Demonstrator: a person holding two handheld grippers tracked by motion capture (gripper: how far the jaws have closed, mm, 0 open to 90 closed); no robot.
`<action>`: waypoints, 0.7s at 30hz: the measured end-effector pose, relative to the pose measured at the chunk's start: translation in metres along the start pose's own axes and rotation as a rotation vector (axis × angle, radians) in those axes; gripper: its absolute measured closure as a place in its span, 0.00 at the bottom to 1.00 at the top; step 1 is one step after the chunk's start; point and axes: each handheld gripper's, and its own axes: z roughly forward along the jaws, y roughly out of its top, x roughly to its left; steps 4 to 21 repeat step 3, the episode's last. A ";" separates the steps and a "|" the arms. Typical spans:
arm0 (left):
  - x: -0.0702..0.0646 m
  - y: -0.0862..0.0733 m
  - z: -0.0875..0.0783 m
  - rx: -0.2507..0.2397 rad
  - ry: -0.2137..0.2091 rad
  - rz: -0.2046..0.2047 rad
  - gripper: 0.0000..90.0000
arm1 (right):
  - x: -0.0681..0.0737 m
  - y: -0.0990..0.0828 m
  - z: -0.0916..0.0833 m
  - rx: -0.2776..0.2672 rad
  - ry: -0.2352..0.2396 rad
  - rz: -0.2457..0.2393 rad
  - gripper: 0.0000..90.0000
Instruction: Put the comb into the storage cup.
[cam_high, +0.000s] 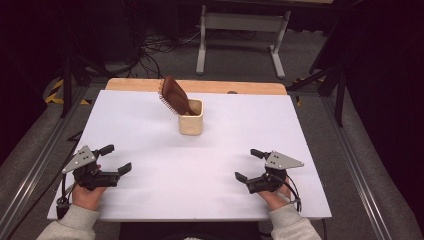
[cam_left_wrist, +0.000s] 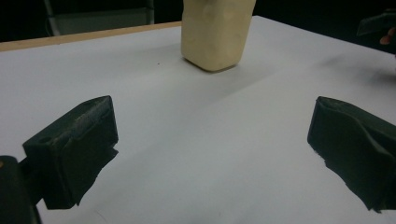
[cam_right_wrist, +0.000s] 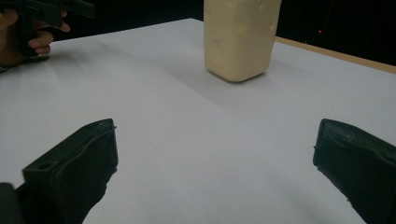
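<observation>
Cream cup (cam_high: 191, 119) upper centre of frame, brown brush (cam_high: 175, 95) leaning out over its left rim. Left gripper (cam_high: 115, 159) and right gripper (cam_high: 250, 165) low in frame, jaws apart, empty. Risk: off-centre nudge on brush could tip cup.

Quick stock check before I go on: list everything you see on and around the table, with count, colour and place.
cup: 1, cream, upright on the far middle of the table
hairbrush: 1, brown, standing in the cup, leaning left over its rim
table: 1, white top with a wooden strip along the far edge
metal stand: 1, grey-white, on the floor beyond the table
cables: several, black, on the floor at the far left
left gripper: 1, black with a grey plate, near left of the table, jaws apart, holding nothing
right gripper: 1, black with a grey plate, near right, jaws apart, holding nothing
sleeves: 2, light grey, at the near edge
</observation>
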 end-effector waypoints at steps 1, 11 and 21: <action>0.000 0.000 0.000 0.003 0.006 -0.004 0.03 | 0.000 0.000 0.000 0.001 0.000 0.000 0.01; 0.000 0.000 -0.001 -0.003 0.006 0.001 0.03 | 0.000 0.000 0.000 0.001 0.001 0.001 0.01; 0.000 0.000 -0.001 -0.003 0.006 0.001 0.03 | 0.000 0.000 0.000 0.001 0.001 0.001 0.01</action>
